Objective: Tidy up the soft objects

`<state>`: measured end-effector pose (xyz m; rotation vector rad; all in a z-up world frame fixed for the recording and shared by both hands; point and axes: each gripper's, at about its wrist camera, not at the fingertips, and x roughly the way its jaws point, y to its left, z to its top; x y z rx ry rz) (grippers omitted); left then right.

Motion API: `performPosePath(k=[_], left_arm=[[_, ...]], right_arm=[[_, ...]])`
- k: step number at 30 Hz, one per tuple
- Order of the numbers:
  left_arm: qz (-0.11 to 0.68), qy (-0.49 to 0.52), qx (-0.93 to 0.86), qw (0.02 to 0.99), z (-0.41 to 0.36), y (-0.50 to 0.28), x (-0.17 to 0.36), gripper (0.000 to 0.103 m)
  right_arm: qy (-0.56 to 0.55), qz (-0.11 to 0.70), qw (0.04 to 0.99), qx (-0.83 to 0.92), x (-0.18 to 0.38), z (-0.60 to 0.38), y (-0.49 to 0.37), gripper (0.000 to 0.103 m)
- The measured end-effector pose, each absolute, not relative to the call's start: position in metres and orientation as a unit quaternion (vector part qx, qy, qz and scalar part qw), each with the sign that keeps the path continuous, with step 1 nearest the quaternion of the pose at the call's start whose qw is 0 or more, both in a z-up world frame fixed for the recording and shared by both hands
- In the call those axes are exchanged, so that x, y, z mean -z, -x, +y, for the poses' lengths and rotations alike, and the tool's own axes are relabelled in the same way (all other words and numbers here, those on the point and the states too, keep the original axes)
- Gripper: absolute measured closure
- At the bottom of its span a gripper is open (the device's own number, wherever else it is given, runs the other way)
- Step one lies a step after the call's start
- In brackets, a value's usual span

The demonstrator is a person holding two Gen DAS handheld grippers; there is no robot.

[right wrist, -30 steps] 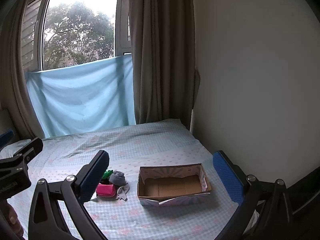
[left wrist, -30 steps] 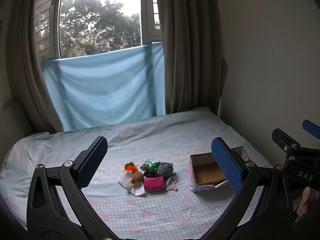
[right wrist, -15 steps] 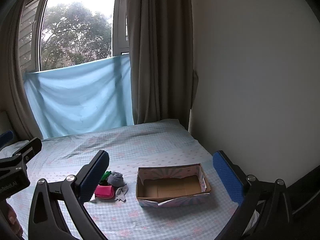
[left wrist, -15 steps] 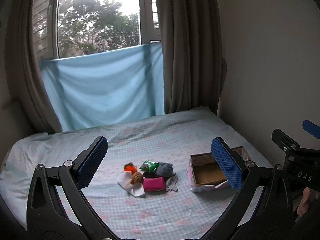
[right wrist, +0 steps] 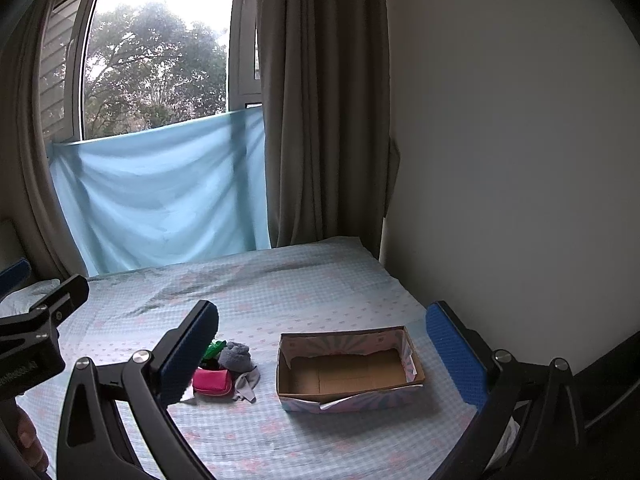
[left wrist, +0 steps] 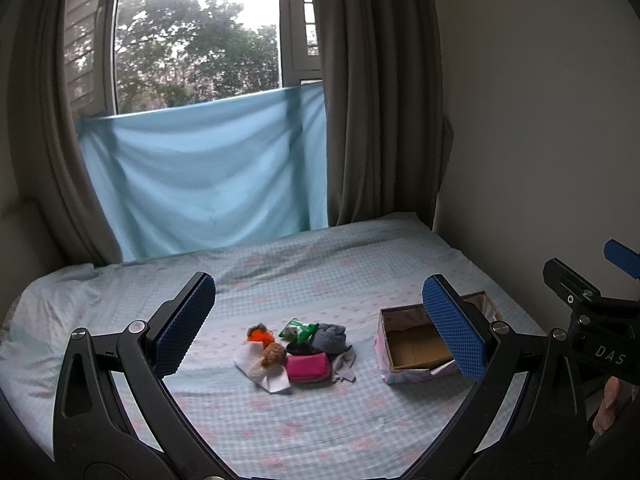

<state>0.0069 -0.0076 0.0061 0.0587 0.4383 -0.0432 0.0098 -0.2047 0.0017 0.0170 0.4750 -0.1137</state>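
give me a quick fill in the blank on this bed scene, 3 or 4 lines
1. The cardboard box on the bed holds ____ soft objects so far.
2. The pink pouch lies in the pile to the ____ of the box.
3. Both the left gripper and the right gripper have their jaws ____.
4. The cloth hung across the window is light ____.

Missing words: no; left; open; blue

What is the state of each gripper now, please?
Left gripper: open, holding nothing, above the bed.
Right gripper: open, holding nothing, above the box.
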Motion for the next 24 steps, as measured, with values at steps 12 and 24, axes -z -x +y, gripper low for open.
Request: performPosePath(k=[12,24], left_arm=[[0.218,-0.030,0.024,0.975,-0.004,-0.008,-0.004,0.000],[0.225,-0.028,0.024,0.974,0.011,-0.002,-0.001,0.000]], right_arm=[[-0.011,0.235,0.970,0.060,0.002,-0.199,-0.007,0.000],[-0.011,0.241,0.969,0.055,0.004,-0.191,-0.006,0.000]])
